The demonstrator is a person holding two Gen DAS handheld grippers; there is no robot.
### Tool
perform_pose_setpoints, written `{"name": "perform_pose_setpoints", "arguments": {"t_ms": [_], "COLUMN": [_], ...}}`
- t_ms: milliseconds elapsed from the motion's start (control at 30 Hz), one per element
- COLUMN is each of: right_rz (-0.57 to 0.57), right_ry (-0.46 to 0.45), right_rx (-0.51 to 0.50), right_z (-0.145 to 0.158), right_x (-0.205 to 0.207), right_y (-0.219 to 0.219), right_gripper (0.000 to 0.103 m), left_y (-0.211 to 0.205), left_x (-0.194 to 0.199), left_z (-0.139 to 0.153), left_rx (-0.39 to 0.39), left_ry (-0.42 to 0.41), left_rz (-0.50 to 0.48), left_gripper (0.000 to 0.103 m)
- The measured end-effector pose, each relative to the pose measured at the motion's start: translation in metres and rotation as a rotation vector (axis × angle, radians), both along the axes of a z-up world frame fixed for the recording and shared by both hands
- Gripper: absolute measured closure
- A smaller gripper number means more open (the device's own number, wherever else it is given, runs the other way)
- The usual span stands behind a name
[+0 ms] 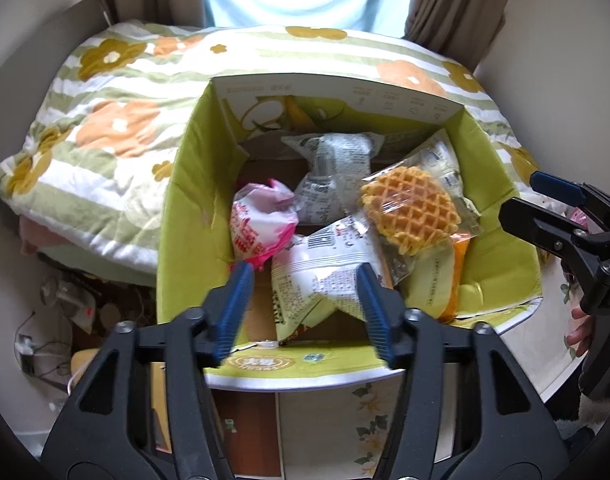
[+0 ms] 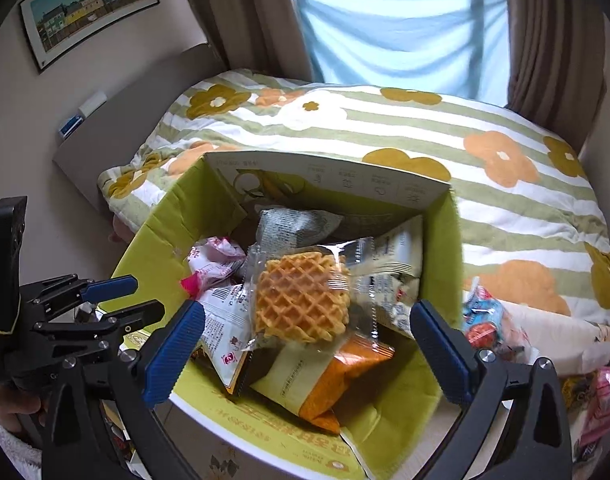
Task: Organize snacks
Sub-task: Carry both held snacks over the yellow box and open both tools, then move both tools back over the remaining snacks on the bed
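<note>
Snack packets lie heaped inside an open green cardboard box (image 2: 445, 248). A clear-wrapped waffle (image 2: 303, 296) sits on top of the heap, over an orange-and-cream packet (image 2: 325, 380). A white printed packet (image 1: 325, 276) lies at the near side, a pink-and-white packet (image 1: 261, 224) at the left, a grey printed packet (image 1: 333, 160) toward the far wall. More snacks (image 2: 485, 320) lie outside the box, to its right. The box rests against a bed with a flowered quilt (image 2: 425, 128).

Left hand-held gripper (image 1: 305, 304): jaws apart, straddling the white packet's near end; contact cannot be told. Right hand-held gripper (image 2: 309, 352): jaws wide apart above the waffle, not pressing it.
</note>
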State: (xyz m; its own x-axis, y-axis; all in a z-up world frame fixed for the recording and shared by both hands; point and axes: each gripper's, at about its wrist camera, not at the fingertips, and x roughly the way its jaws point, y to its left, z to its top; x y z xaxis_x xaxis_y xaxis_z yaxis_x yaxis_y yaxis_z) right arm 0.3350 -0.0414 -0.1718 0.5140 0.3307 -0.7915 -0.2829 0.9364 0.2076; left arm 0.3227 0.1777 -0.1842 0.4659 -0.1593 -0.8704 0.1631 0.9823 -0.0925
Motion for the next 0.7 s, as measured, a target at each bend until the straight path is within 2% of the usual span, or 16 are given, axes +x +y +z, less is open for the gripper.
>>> {"name": "perform_pose_setpoints", "arguments": {"t_ms": [67,100,400,700], "right_rz": [-0.027,-0.040,-0.199,-0.390], "right_ry": [-0.009,-0.014,-0.049,-0.047], "right_rx": [0.000,-0.001,-0.063,-0.045], "right_z": [0.004,0.005,0.015,0.020], "right_x": [-0.005,-0.008,-0.046,-0.089], "right_y": [-0.006,-0.009,-0.046,-0.133], "right_gripper": [0.001,0.001,0.001,0.001], "left_y": [-0.006,-0.010,-0.062,-0.141], "left_x": [-0.002,-0.003,-0.007,-0.021], "left_z": [0.003,0.005,0.010,0.024], "left_rx": [-0.008,-0.010,0.003,-0.004], "left_ry": [-0.020,-0.031,-0.053,-0.101], "left_rz": [-0.020,-0.030,-0.188,-0.286], "left_gripper": [0.012,0.010,0.009,0.007]}}
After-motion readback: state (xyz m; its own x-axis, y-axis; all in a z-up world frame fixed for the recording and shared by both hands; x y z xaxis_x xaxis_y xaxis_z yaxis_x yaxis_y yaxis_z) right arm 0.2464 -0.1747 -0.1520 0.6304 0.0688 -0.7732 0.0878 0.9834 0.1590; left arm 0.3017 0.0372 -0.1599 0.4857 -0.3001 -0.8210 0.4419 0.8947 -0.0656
